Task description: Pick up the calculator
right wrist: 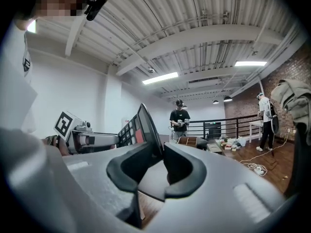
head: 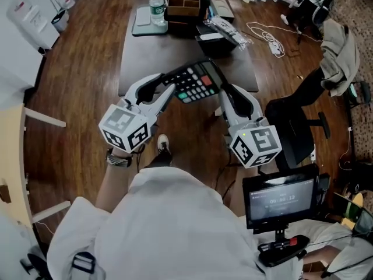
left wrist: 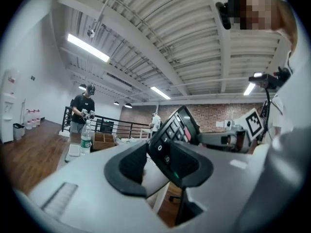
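The calculator (head: 195, 80) is black with grey, red and green keys. It hangs in the air over the near edge of the dark table (head: 145, 57), tilted, held from both sides. My left gripper (head: 169, 88) is shut on its left end, my right gripper (head: 224, 92) on its right end. In the left gripper view the calculator (left wrist: 176, 126) stands on edge between the pads, keys facing left, with my left gripper (left wrist: 158, 160) closed around its lower end. In the right gripper view the calculator (right wrist: 141, 125) rises out of my right gripper (right wrist: 163, 165) the same way.
On the far part of the table stand a water bottle (head: 156, 4), a wooden organizer box (head: 182, 2) and a black tray (head: 215, 39). A black office chair (head: 297, 127) is at the right, with cables (head: 265, 37) on the wood floor. A small screen (head: 282, 200) sits near my right side.
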`<state>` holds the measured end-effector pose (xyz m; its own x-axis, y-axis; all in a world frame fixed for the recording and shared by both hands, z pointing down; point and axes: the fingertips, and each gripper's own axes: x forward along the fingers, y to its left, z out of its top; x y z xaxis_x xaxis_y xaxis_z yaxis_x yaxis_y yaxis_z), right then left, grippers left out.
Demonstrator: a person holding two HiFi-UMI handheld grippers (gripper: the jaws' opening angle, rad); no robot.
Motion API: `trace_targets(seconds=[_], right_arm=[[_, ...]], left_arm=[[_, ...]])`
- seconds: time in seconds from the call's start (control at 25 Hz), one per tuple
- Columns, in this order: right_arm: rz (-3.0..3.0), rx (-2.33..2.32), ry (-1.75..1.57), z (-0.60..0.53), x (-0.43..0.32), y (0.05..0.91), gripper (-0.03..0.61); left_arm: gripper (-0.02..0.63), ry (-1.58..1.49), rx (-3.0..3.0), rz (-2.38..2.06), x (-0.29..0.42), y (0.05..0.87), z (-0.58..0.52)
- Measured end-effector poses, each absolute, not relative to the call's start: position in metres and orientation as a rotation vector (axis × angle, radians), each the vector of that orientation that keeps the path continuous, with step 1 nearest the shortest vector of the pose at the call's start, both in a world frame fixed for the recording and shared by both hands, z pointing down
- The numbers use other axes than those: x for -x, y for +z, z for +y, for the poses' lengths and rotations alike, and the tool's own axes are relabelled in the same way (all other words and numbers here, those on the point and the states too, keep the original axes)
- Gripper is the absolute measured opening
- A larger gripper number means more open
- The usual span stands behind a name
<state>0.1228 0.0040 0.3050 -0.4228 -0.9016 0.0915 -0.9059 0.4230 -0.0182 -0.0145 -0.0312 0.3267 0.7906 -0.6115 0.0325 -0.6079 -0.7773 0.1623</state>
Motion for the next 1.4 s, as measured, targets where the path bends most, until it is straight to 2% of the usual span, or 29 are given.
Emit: trace_targets(seconds=[0.36, 0.68, 1.0, 1.4], right_arm=[[-2.618, -1.622, 0.104, 0.138, -0.133, 0.323, 0.081], [-2.677, -1.584, 0.141, 0.209, -0.13, 0.322, 0.081], [-2.706, -1.558, 0.089, 0.252, -0.092, 0.306, 0.081], [-2.67, -1.58, 0.09, 0.263, -0.081, 0.297, 0.081]], left_arm=[[0.157, -0.014, -2.797, -1.001, 0.005, 0.345, 0.105], [0.156, 0.03, -2.797, -1.07, 0.011, 0.336, 0.183], [0.156, 0.012, -2.814, -1.11, 0.049, 0.32, 0.228], [0.156, 0.001, -2.825, -1.064, 0.059, 0.315, 0.235]])
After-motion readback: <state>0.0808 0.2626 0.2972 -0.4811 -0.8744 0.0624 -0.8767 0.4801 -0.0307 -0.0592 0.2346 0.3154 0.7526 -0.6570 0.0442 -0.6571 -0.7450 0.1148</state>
